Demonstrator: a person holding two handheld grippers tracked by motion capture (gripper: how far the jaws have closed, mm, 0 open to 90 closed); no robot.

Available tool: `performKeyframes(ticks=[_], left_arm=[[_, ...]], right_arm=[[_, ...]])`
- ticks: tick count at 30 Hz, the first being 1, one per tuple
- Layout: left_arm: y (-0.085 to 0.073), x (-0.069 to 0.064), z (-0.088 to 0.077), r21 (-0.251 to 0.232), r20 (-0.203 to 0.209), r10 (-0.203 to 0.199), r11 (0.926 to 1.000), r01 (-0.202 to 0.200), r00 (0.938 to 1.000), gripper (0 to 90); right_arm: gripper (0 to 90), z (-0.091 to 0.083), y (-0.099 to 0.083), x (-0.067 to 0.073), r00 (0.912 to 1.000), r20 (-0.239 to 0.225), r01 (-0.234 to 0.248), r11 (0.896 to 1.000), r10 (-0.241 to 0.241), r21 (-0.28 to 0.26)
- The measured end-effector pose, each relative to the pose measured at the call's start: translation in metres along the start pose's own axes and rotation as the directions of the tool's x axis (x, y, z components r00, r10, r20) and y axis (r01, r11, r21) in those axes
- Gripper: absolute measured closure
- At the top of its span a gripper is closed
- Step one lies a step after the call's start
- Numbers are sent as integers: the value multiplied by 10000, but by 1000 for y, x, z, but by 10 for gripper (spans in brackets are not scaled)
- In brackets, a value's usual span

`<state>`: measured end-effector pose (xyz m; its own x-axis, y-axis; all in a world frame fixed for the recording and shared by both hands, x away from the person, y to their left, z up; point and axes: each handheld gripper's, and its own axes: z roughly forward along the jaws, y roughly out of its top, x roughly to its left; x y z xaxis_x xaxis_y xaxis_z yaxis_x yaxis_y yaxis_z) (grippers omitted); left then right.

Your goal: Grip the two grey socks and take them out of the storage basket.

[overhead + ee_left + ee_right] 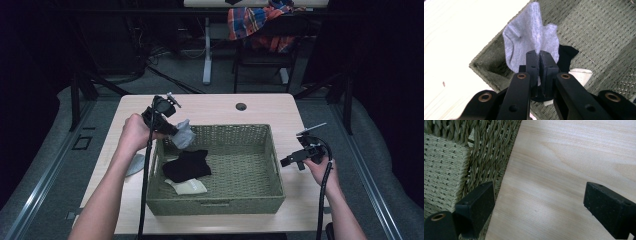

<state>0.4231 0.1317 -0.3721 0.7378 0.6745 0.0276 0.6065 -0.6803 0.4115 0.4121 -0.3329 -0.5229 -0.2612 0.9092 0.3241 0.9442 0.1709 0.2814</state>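
High view: the left gripper [176,131] pinches a grey sock [184,134] over the basket [220,204] corner; the right gripper [290,161] hangs wide apart, empty, beside the basket on the table [210,107].

Your black sock [187,166] covers most of the white sock [190,187]. Left forearm hides part of the grey item [134,165] beside the basket [215,205]; can't identify it.
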Motion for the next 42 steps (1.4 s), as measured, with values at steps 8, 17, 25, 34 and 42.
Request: performKeyframes(ticks=[8,17,25,34,42], left_arm=[[10,8,-23,-289,-329,-60,9996,50,9994,865],[17,19,-40,-443,-702,-245,9988,214,9972,865],[17,35,-47,-392,-1056,-694,9971,656,9920,865],[7,61,-54,-245,-1554,-1463,9892,1443,9770,865],[-16,86,-58,-206,-1812,-2303,9729,2304,9561,866]], right_arm=[[97,0,0,0,10000,11,-15,10000,15,-38],[97,0,0,0,10000,9,-71,10000,71,-50],[97,0,0,0,10000,17,-62,10000,62,-40],[97,0,0,0,10000,-9,-48,10000,48,-38],[97,0,1,-2,10000,-38,-19,10000,20,66]])
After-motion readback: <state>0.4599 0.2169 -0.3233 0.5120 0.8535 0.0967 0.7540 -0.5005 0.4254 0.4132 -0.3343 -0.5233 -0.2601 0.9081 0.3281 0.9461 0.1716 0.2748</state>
